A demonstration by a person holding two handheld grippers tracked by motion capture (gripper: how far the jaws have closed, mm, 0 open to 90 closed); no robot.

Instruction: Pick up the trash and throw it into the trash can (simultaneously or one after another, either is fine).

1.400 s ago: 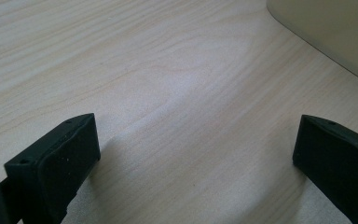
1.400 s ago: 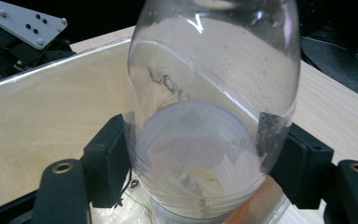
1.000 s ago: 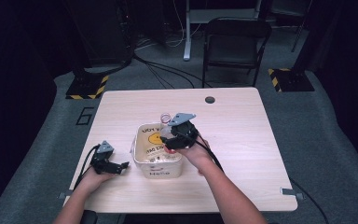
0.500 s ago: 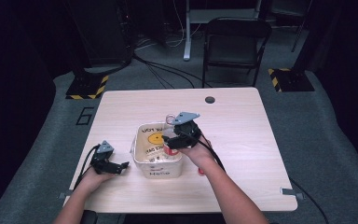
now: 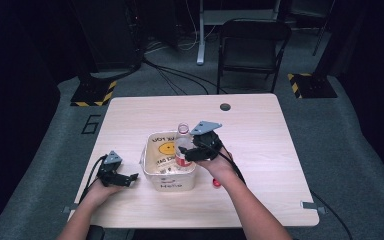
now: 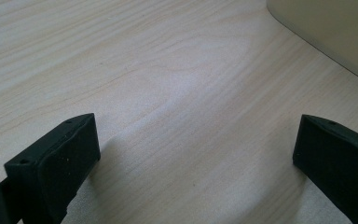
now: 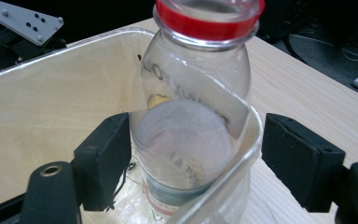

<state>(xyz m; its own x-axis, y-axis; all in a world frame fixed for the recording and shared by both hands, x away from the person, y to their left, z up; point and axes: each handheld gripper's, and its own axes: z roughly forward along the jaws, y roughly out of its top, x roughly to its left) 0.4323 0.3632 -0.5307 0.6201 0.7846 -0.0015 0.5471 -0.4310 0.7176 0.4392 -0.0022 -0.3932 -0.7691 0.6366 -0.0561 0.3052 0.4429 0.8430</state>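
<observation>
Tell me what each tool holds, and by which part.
Nothing is held. The right tool has just been opening its jaws; they straddle the bottle in the bin, one pad clear of it. The left tool is open over the table.

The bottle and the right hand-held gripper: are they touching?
Cannot tell. In the right gripper view the bottle stands between the right hand-held gripper jaws: one sits at its side, no gap visible; the other is clearly off.
</observation>
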